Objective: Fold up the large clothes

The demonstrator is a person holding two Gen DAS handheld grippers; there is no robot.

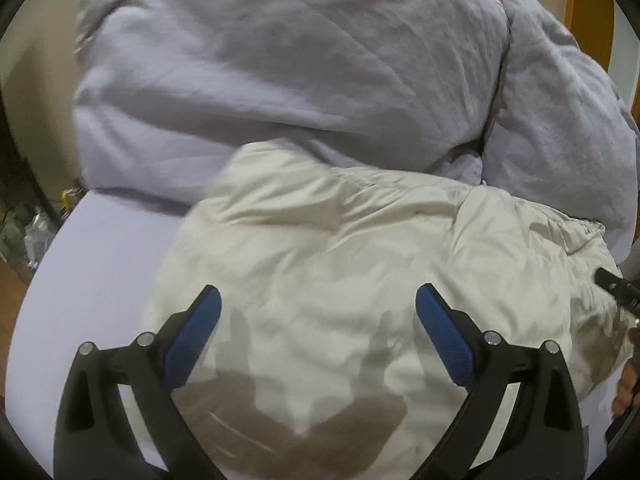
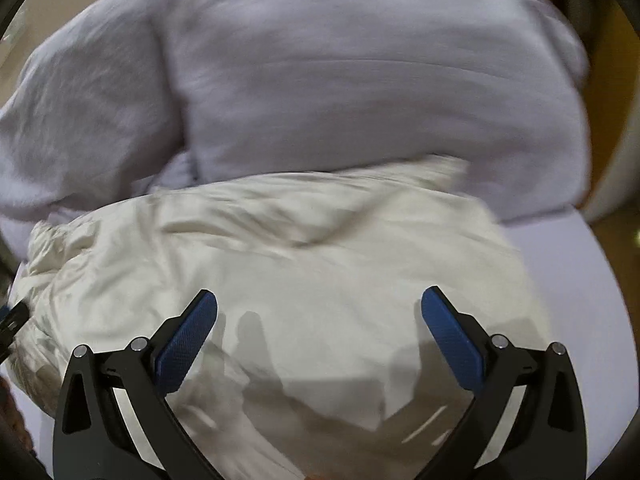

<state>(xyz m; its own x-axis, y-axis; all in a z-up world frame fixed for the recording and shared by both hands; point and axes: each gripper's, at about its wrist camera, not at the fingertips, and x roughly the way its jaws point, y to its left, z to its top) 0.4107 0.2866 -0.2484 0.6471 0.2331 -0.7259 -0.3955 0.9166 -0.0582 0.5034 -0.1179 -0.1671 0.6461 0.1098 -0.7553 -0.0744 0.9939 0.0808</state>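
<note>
A large cream puffy garment [image 1: 340, 264] lies crumpled on a lilac bed sheet [image 1: 92, 264]. It also shows in the right wrist view [image 2: 300, 256]. My left gripper [image 1: 318, 300] is open and empty, hovering above the garment's near part. My right gripper [image 2: 319, 304] is open and empty, also above the garment. A dark tip of the right gripper [image 1: 616, 286] shows at the right edge of the left wrist view. A tip of the left gripper [image 2: 12, 320] shows at the left edge of the right wrist view.
A bulky pale lilac duvet [image 1: 280, 72] is heaped just behind the garment, with a pillow [image 1: 560, 120] at the right. The same duvet [image 2: 340, 80] fills the back of the right wrist view. The sheet edge [image 2: 568, 280] and wooden floor [image 2: 624, 240] lie to the right.
</note>
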